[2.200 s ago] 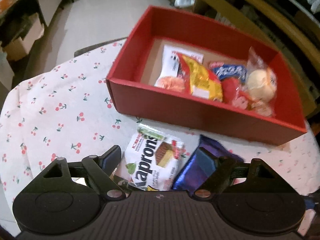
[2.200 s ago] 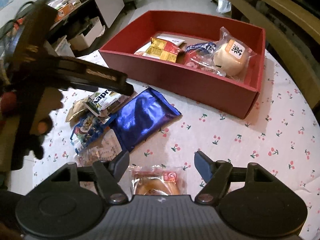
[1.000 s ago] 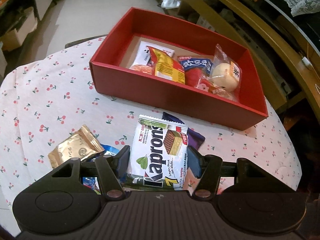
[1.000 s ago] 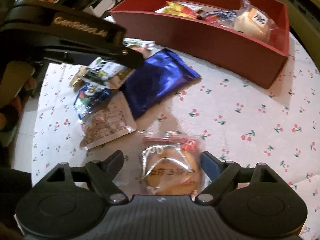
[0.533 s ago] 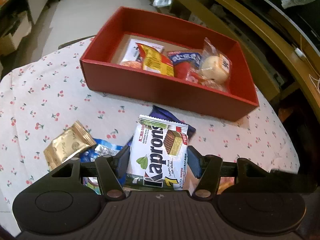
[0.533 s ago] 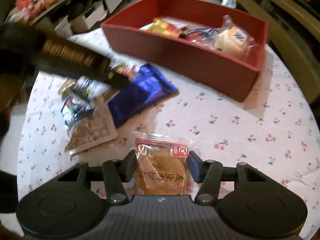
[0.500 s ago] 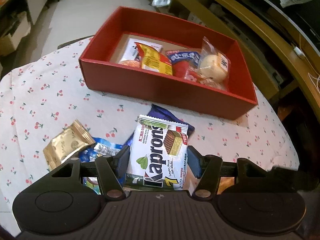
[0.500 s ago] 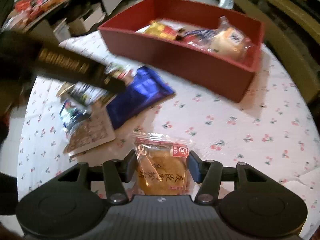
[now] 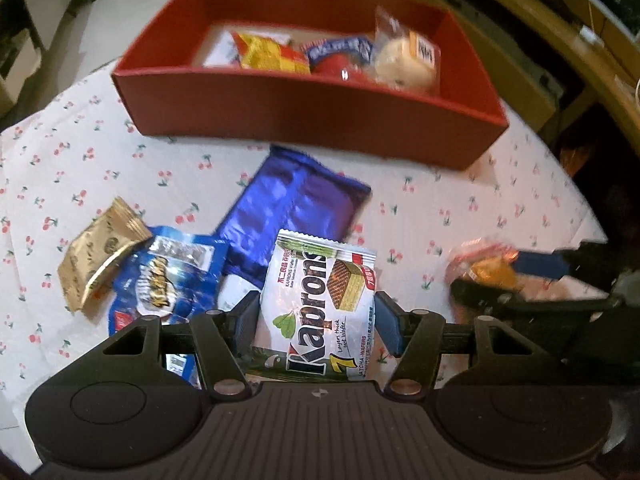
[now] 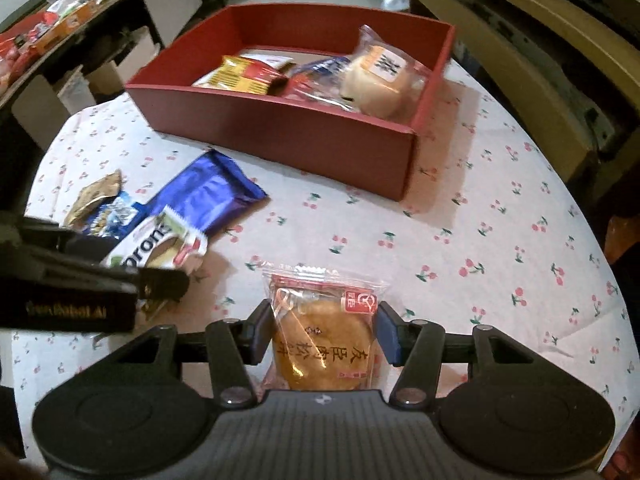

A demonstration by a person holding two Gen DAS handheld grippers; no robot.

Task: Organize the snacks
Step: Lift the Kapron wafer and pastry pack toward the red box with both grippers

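My left gripper (image 9: 316,320) is shut on a white Kaprons wafer pack (image 9: 320,304) and holds it above the cherry-print tablecloth (image 9: 120,168); the pack also shows in the right wrist view (image 10: 156,248). My right gripper (image 10: 324,336) is shut on a clear-wrapped round pastry (image 10: 324,340), also seen at the right of the left wrist view (image 9: 486,270). The red box (image 9: 312,116) stands at the back and holds several snacks, among them a yellow pack (image 9: 272,54) and a wrapped bun (image 9: 404,60). The box also shows in the right wrist view (image 10: 288,132).
On the cloth lie a shiny blue-purple pack (image 9: 292,208), a blue cookie bag (image 9: 168,276) and a gold sachet (image 9: 100,256). The round table's edge curves away on the right (image 10: 592,240). Wooden furniture stands behind (image 10: 520,48); a cluttered shelf sits at far left (image 10: 60,4).
Both grippers closed on their snacks and lifted them off the cloth. The left gripper with the wafer pack has drawn back a little from the box; the blue pack below shows more.
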